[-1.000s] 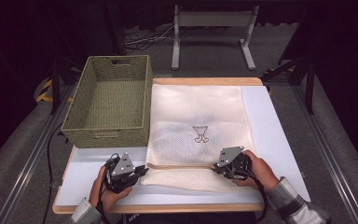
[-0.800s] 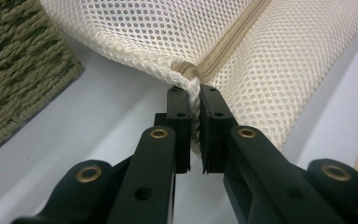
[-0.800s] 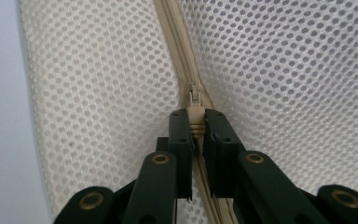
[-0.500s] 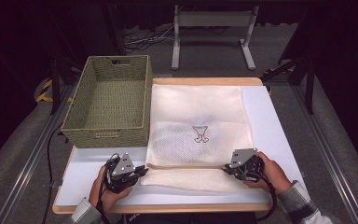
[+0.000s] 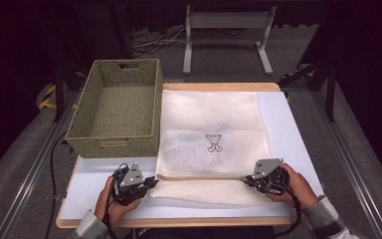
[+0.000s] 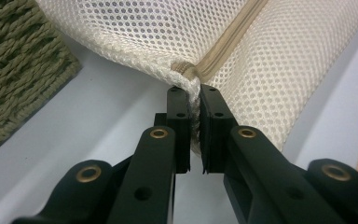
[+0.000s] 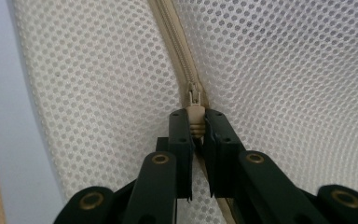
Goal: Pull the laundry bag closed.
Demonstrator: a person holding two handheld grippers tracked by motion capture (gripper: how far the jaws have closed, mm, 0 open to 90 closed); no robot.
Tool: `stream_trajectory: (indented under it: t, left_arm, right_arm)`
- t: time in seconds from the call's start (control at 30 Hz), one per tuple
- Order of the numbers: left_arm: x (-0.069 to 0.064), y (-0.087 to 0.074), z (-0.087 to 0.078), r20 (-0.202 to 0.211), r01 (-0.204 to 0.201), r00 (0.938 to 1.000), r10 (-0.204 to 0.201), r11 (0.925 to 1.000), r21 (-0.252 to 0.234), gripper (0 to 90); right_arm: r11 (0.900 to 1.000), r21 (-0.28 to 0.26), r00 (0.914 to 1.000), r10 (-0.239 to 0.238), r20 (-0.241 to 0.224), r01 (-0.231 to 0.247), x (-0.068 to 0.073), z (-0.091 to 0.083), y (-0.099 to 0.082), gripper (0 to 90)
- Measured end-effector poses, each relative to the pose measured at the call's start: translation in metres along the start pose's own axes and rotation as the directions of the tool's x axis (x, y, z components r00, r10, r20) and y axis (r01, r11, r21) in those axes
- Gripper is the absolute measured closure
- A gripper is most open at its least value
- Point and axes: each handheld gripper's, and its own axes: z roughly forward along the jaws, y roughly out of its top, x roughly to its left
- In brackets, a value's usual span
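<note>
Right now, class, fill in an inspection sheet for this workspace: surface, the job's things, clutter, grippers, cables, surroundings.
Surface: white board on a wooden table top.
Job's things: cream mesh bag lying flat, small printed figure in the middle; beige zipper runs across near the person's edge.
Clutter: empty woven basket at the bag's left.
Grippers: left gripper shut on the bag's edge at the zipper's end; right gripper shut on the zipper pull.
Cables: one trails from each gripper; more lie on the floor behind the table.
Surroundings: dark room, grey floor, metal stand beyond the table.
</note>
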Motion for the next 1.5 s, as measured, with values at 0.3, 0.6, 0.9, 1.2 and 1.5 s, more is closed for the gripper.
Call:
stream_trajectory:
  t: [0.3, 0.6, 0.9, 1.2, 1.5]
  left_arm:
    - [0.002, -0.001, 0.000, 0.008, -0.005, 1.0000, 0.005, 1.0000, 0.006, 84.7]
    - [0.004, -0.002, -0.001, 0.010, -0.003, 0.9999, 0.003, 1.0000, 0.003, 84.8]
    - [0.005, -0.003, -0.002, 0.016, -0.004, 0.9999, 0.004, 1.0000, 0.005, 84.8]
    - [0.006, -0.004, -0.001, 0.029, 0.000, 0.9996, -0.001, 0.9999, 0.010, 84.9]
    - [0.007, -0.004, -0.001, 0.033, 0.002, 0.9994, -0.002, 1.0000, 0.003, 85.0]
  right_arm:
    - [0.9998, 0.006, 0.9998, 0.020, 0.005, -0.020, -0.002, -0.005, -0.008, 82.1]
    - [0.9991, 0.022, 0.9990, 0.035, 0.028, -0.036, -0.003, -0.011, -0.015, 82.1]
    - [0.9972, 0.031, 0.9966, 0.067, 0.049, -0.068, -0.005, -0.018, -0.024, 82.0]
    - [0.9954, 0.026, 0.9942, 0.091, 0.058, -0.092, -0.006, -0.025, -0.033, 82.0]
    - [0.9957, 0.038, 0.9945, 0.081, 0.066, -0.084, -0.005, -0.029, -0.037, 82.1]
